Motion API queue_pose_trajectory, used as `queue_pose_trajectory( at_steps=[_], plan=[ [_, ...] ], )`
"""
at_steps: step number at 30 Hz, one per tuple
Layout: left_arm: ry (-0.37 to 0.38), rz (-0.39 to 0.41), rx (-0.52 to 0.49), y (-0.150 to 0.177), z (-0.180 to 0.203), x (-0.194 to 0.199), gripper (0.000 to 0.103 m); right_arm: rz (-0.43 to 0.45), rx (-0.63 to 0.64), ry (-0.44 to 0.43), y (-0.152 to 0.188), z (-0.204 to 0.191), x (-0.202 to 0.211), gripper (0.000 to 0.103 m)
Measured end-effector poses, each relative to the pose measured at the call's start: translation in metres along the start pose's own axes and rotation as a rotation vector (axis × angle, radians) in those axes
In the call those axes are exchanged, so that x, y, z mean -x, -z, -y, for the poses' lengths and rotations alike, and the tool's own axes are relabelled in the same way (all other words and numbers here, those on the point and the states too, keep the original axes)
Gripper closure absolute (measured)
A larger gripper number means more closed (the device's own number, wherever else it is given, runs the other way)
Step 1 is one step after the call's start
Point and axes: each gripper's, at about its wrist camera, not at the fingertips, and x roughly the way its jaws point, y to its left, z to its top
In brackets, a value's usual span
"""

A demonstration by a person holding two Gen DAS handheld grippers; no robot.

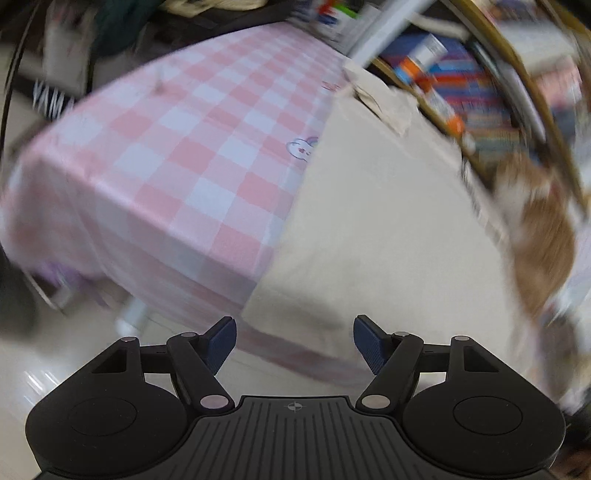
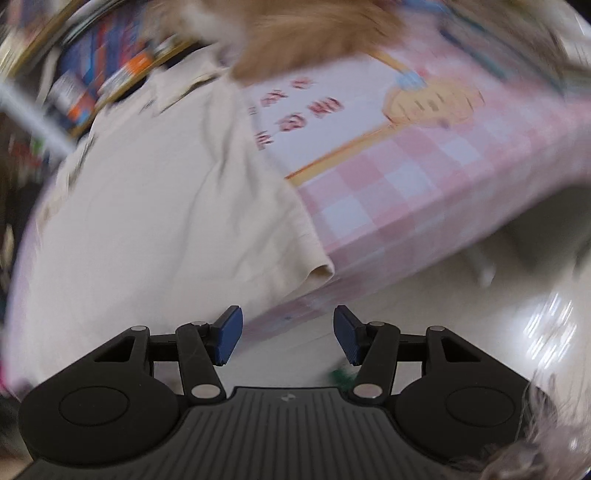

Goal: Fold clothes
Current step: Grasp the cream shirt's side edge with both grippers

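Observation:
A cream garment [image 1: 376,221] lies spread flat on a table covered with a pink-and-white checked cloth [image 1: 177,155]. My left gripper [image 1: 294,325] hangs open just above the garment's near hem at the table edge, with nothing between its blue pads. In the right wrist view the same cream garment [image 2: 155,206] fills the left side, and its sleeve cuff [image 2: 321,271] lies near the table edge. My right gripper [image 2: 287,314] is open and empty. It hovers over the table's edge just below and beside that cuff. Both views are blurred by motion.
An orange-and-white furry thing [image 1: 543,229] sits at the garment's far side, also seen as the furry thing [image 2: 306,33] at the top. A gold-framed shelf of books [image 1: 461,85] stands behind the table. The shiny pale floor [image 2: 480,332] lies below the table edge.

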Motion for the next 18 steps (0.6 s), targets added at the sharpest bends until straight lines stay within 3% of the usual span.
queue_pose_trajectory(
  at_steps=[5,10,15,16,18],
  plan=[
    [0.062,0.022,0.212,-0.003,-0.02,-0.007,0.033,0.004,-0.258,-0.077,-0.015,0.022,-0.004,0.054],
    [0.056,0.013,0.315,-0.003,-0.03,-0.015,0.034,-0.004,-0.339,-0.084,-0.021,0.031,-0.006,0.065],
    [0.054,0.029,0.372,-0.005,-0.045,-0.013,0.035,-0.014,-0.35,-0.109,-0.019,0.031,-0.01,0.088],
    [0.064,0.031,0.37,-0.006,-0.044,-0.013,0.04,-0.014,-0.341,-0.114,-0.019,0.03,-0.01,0.09],
    [0.072,0.034,0.339,-0.007,-0.038,-0.013,0.068,-0.013,-0.296,-0.11,-0.019,0.027,-0.007,0.096]
  ],
)
